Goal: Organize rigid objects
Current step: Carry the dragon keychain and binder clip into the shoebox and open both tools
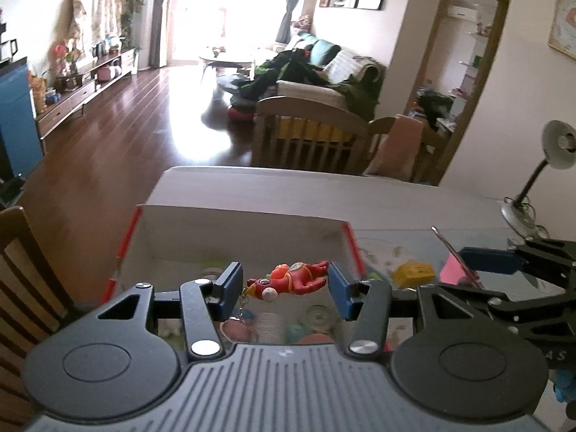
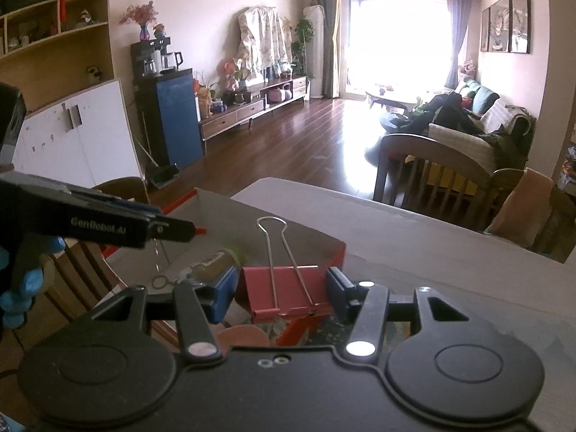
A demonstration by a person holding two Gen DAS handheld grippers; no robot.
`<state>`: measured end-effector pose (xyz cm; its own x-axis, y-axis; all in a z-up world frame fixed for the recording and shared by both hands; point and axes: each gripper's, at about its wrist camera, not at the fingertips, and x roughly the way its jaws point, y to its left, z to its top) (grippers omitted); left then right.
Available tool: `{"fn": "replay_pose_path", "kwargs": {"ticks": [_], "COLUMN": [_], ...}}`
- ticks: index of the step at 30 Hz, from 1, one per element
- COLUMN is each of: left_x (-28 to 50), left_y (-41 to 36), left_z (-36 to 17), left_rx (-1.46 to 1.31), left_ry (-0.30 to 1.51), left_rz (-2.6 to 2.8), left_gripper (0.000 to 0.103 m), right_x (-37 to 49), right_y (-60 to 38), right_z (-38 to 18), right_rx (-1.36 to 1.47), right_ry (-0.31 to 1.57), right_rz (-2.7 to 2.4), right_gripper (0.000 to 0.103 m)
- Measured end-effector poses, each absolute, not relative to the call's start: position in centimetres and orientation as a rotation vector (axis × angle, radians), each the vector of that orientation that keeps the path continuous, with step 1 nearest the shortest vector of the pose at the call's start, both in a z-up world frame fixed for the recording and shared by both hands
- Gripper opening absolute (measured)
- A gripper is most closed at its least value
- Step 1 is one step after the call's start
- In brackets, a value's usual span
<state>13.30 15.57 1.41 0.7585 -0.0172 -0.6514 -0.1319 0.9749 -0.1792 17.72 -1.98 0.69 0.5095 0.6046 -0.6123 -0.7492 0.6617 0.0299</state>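
A grey table (image 1: 273, 187) carries an open cardboard box (image 1: 230, 226) with red edges, the landmark here. The left gripper (image 1: 286, 288) hangs over the box, its blue fingers (image 1: 230, 284) closed on a red toy figure (image 1: 291, 279) lying crosswise between them; a key chain (image 1: 243, 304) dangles from the figure's head end. The right gripper (image 2: 284, 293) hangs at the box's right wall, its fingers (image 2: 223, 295) clamped on a red binder clip (image 2: 286, 293) whose wire handles (image 2: 275, 252) stand up. A bottle (image 2: 216, 261) lies inside the box. Right of the box, on the table, sits a small yellow block (image 1: 412, 271). A blue-gloved hand (image 2: 18, 288) holds the left gripper.
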Motion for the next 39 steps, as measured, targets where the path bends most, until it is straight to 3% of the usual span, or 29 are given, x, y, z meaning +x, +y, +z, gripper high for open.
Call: {"fn": "replay_pose_path", "kwargs": {"ticks": [10,20,39], "left_x": [16.3,20.8,24.7], "left_y": [19.9,19.5,17.8], "left_z": [-1.9,-4.9,-10.4], "left_rx": [-0.217,-0.187,-0.104], "left_ry": [0.777,0.837,1.037], "left_rz": [0.1,0.027,-0.062], "left_gripper": [0.051,0.051,0.052], "right_x": [19.8,20.5,20.7], "right_y": [2.8,6.2,8.4], "right_z": [-2.9,-6.7,-9.0], "right_rx": [-0.29,-0.348,-0.43], "right_ry": [0.708,0.777,0.875], "right_rz": [0.779,0.777,0.786], "right_gripper": [0.053,0.053,0.053]}}
